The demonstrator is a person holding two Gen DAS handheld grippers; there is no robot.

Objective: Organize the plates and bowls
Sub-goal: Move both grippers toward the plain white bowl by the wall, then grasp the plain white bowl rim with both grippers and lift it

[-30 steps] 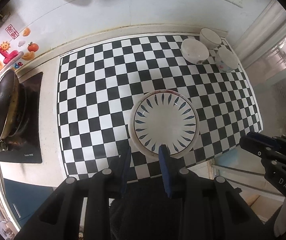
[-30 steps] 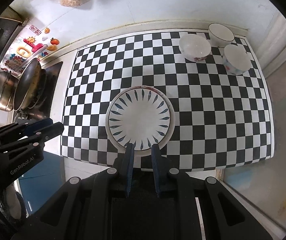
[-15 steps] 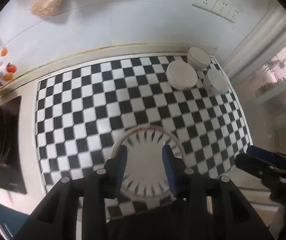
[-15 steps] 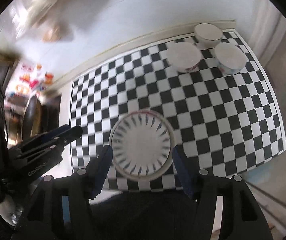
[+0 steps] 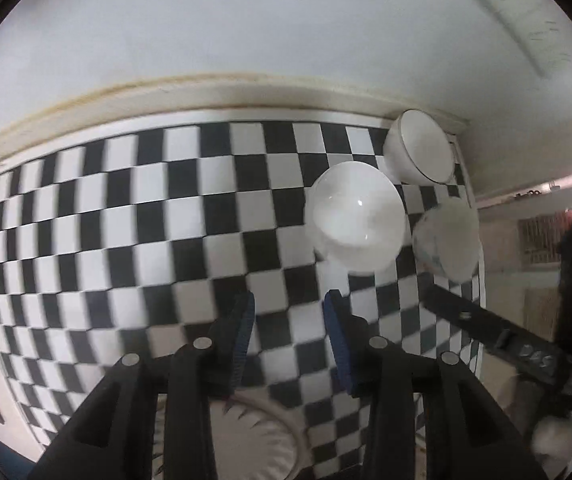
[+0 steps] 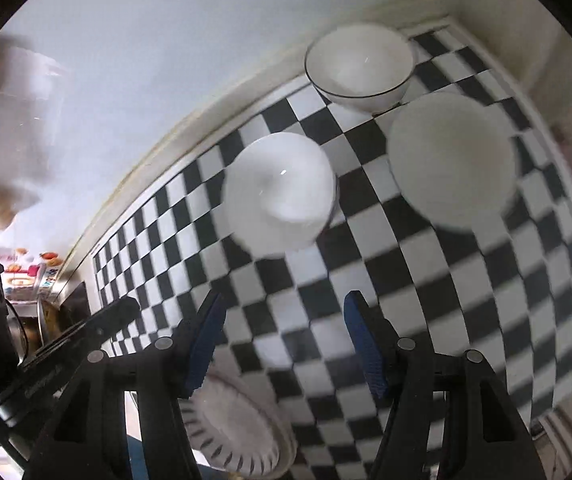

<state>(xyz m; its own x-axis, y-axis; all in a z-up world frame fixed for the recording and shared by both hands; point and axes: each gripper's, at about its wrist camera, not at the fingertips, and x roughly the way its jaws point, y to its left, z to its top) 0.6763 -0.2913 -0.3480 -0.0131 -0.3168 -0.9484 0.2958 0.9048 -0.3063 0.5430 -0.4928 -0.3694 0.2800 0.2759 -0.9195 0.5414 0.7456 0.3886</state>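
- Black-and-white checkered cloth (image 5: 125, 216) covers the table, flat and matte, blurred by motion in both views.
- Left view, lower left of centre: the patterned plate (image 5: 261, 440), round and glossy white with dark leaf-shaped strokes around its rim, lies at the bottom edge, partly hidden behind the left hand-held gripper (image 5: 288, 312).
- That gripper's blue ribbed pads stand a little apart, with only cloth between them; they pinch nothing.
- Right of centre in the left view: three smooth white bowls sit close together: the middle bowl (image 5: 356, 216) just above the fingertips, the dark-rimmed bowl (image 5: 422, 152) against the wall corner, the speckled bowl (image 5: 448, 242) nearest the cloth's right edge.
- Right view, lower left: the same plate (image 6: 237, 428) lies beside the left finger of the right hand-held gripper (image 6: 281, 312).
- Its jaws are spread wide and empty, having just settled slightly narrower after opening; the middle bowl (image 6: 279, 196) lies above the gap, apart from the pads.
- Upper right: the dark-rimmed bowl (image 6: 360, 68) and the third bowl (image 6: 452, 164) are well clear of the fingers.
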